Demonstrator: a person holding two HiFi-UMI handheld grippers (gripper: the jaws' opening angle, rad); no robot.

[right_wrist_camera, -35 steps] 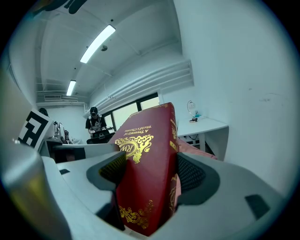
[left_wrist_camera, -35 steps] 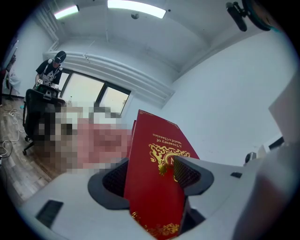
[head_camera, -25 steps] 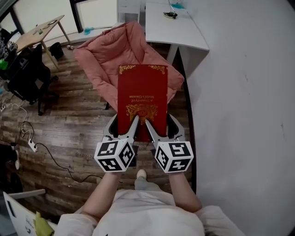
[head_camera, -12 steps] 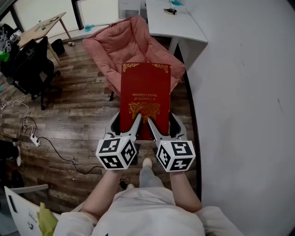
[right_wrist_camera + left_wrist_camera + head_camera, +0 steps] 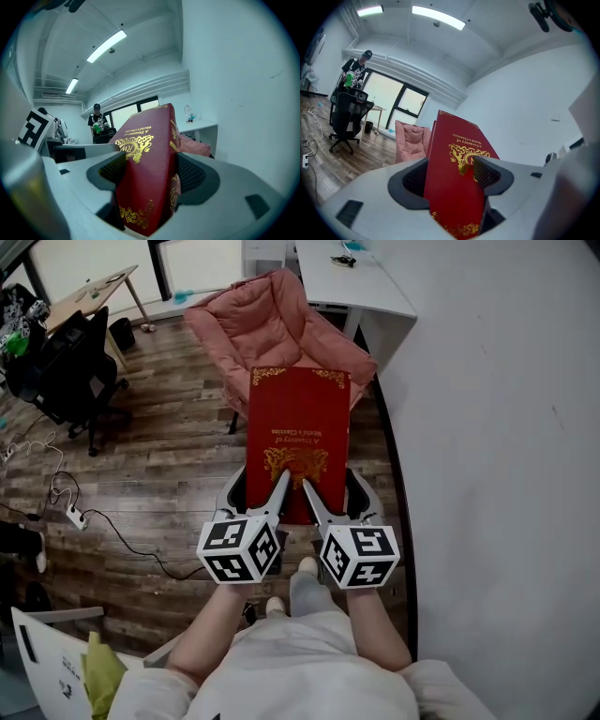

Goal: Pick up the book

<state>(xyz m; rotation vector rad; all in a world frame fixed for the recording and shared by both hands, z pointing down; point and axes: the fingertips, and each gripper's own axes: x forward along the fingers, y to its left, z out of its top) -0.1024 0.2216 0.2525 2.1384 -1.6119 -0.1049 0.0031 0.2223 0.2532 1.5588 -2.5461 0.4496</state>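
Note:
A large red book (image 5: 298,432) with gold ornament and gold lettering is held up in the air in front of me, flat side up. My left gripper (image 5: 265,501) is shut on its near left edge and my right gripper (image 5: 323,504) is shut on its near right edge. In the left gripper view the book (image 5: 457,178) stands clamped between the dark pads (image 5: 487,174). In the right gripper view the book (image 5: 147,173) fills the gap between both jaws, spine toward the right jaw.
A pink padded chair (image 5: 253,329) stands below and beyond the book. A white desk (image 5: 352,282) stands against the white wall (image 5: 506,446) on the right. A black office chair (image 5: 61,371) and a wooden table (image 5: 89,292) are at far left; cables (image 5: 66,512) lie on the wooden floor. A person (image 5: 355,70) stands by the window.
The view has shifted slightly: the chair and floor slid up and right in the frame. Both grippers keep the same hold on the book.

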